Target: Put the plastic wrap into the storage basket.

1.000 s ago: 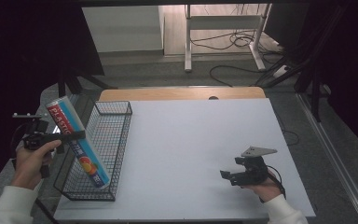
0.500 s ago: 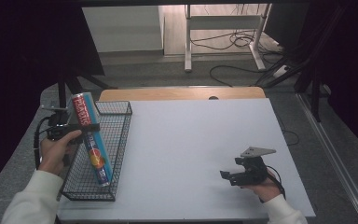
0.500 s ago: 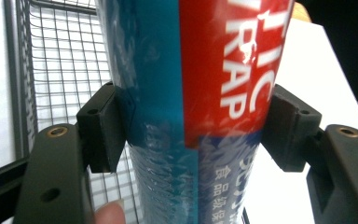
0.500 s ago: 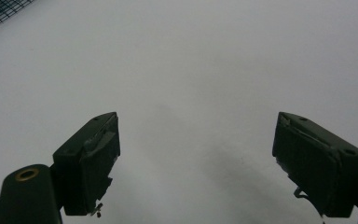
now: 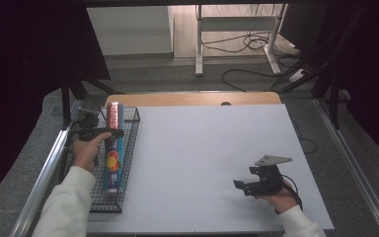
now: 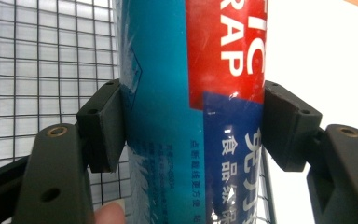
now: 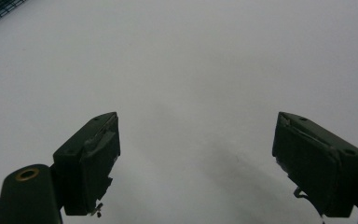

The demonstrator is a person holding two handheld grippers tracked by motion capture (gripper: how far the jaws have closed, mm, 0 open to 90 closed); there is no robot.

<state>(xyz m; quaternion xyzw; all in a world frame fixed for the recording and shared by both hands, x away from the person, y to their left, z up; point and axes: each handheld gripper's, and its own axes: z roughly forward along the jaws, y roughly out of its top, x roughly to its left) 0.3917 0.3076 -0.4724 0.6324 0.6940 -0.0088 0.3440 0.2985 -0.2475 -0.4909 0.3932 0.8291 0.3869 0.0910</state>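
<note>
1. The right gripper (image 5: 241,185) rests nearest on the white table (image 5: 212,148), jaws spread with nothing between them.
2. The left gripper (image 5: 112,132) clamps a long teal, red and blue plastic wrap box (image 5: 113,148), lying lengthwise in the black wire basket (image 5: 128,143) at the table's left edge.

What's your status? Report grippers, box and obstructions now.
Left gripper shut on plastic wrap box, over wire basket. Right gripper open, empty. Nothing blocking.

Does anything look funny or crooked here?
Only the plastic wrap box: it leans on end in the wire basket, top poking above the rim, clamped by the left hand-held gripper.
</note>
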